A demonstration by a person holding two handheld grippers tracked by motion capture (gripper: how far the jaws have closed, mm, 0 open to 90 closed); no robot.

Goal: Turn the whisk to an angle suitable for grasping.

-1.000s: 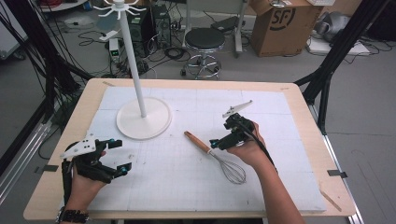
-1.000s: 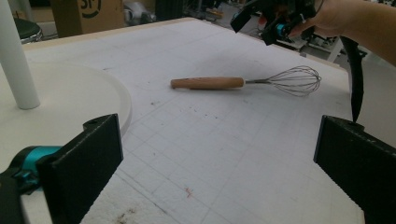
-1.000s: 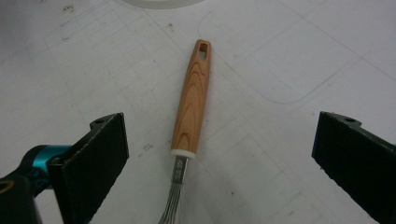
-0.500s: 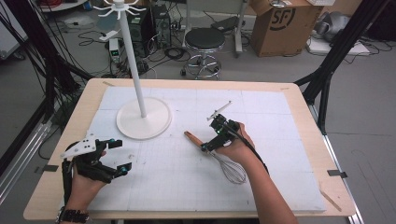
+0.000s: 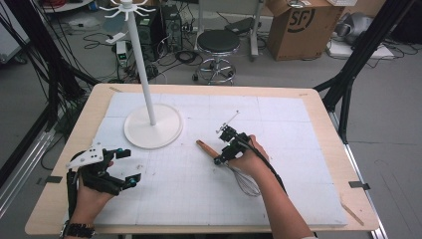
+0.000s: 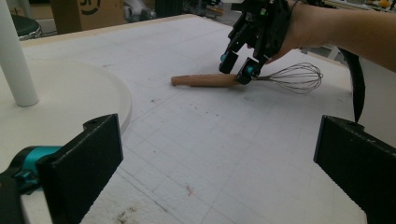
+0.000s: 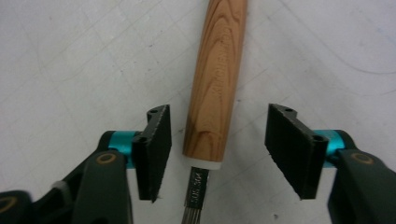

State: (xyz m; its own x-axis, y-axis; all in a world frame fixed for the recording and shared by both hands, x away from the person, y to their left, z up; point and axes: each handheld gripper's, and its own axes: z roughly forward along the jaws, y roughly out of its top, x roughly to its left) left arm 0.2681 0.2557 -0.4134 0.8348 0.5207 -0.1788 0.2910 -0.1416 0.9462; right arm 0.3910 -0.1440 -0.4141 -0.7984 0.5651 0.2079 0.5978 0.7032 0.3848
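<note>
Lying flat on the white gridded foam mat [image 5: 298, 129]: one whisk [image 6: 219, 80], rounded wood-grain handle, white collar, thin steel wire loops. Right gripper [image 7: 215, 149]: ribbed black pads either side of the handle's lower end, jaws just closing, gaps remaining, nothing clamped. Left gripper [image 6: 219, 163]: jaws wide apart, empty, near round white stand base [image 5: 153, 130].

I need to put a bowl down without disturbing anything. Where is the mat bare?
Bare: the mat right of the right gripper, and the near strip between both forearms. Crowded: the centre, where the whisk lies, and the far left by the stand's base.
</note>
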